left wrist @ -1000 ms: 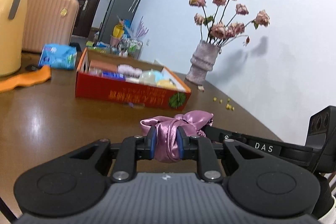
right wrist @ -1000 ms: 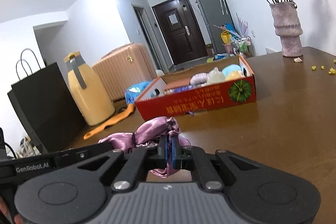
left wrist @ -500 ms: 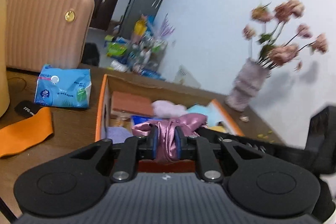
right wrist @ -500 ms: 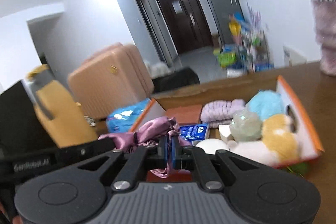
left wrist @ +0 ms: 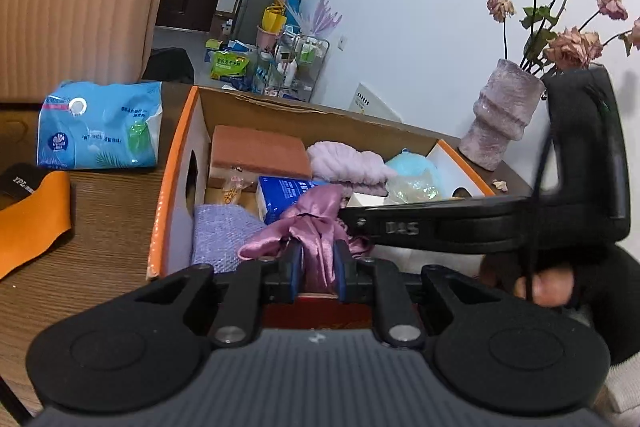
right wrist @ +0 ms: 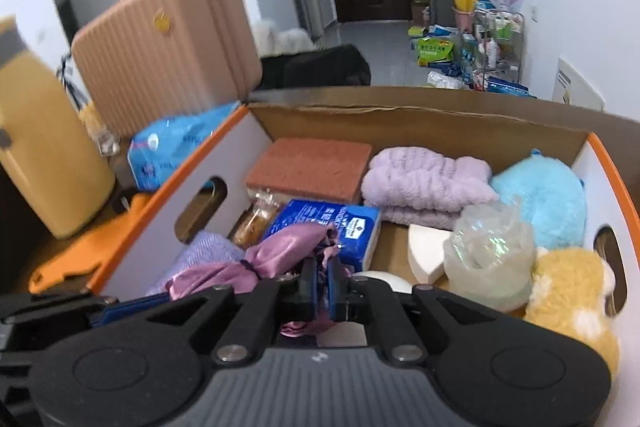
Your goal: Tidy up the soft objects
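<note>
Both grippers hold one pink satin scrunchie (left wrist: 310,227) (right wrist: 280,251) over the near side of an orange-rimmed cardboard box (left wrist: 176,163) (right wrist: 160,211). My left gripper (left wrist: 316,267) is shut on one fold of it. My right gripper (right wrist: 320,287) is shut on the other end; its black body (left wrist: 440,223) crosses the left wrist view from the right. Inside the box lie a lilac fluffy towel (right wrist: 424,187), a blue plush (right wrist: 548,203), a yellow plush (right wrist: 568,295), a blue tissue pack (right wrist: 332,227), a purple knit cloth (left wrist: 224,231) and a brown block (right wrist: 312,167).
A blue wet-wipes pack (left wrist: 96,127) and an orange strap (left wrist: 36,219) lie on the wooden table left of the box. A pink suitcase (right wrist: 168,39) and a yellow jug (right wrist: 36,155) stand behind. A vase of dried roses (left wrist: 504,119) stands at the right.
Both grippers carried the scrunchie across the table from in front of the box to above its near side. The box now fills both views. Both grips stayed shut.
</note>
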Action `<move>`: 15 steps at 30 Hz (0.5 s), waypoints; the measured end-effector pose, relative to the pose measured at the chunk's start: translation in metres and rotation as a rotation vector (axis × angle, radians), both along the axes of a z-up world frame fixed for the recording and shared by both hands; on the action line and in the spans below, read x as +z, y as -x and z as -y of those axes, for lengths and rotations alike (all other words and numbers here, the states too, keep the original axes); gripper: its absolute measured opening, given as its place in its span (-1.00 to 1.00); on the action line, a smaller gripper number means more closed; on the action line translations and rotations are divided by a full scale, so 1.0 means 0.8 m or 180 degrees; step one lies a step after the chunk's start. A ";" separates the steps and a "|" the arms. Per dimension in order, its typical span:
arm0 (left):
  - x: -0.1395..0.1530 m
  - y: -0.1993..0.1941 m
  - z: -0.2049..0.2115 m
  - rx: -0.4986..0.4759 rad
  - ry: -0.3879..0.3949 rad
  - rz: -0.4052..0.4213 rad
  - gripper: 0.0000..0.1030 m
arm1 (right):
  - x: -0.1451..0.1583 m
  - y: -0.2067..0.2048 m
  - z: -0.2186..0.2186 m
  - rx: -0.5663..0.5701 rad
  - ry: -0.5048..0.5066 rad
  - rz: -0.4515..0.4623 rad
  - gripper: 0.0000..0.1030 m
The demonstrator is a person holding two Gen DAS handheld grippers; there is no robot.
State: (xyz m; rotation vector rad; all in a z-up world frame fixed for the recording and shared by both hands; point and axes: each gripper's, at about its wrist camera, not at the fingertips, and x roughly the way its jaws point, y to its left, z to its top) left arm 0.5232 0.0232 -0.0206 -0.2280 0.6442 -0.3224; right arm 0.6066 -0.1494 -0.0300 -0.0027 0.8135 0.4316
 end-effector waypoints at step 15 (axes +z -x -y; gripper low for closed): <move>0.103 0.048 -0.014 0.0145 -0.0166 0.0397 0.08 | 0.131 0.075 0.081 -0.0414 -0.0109 0.0581 0.18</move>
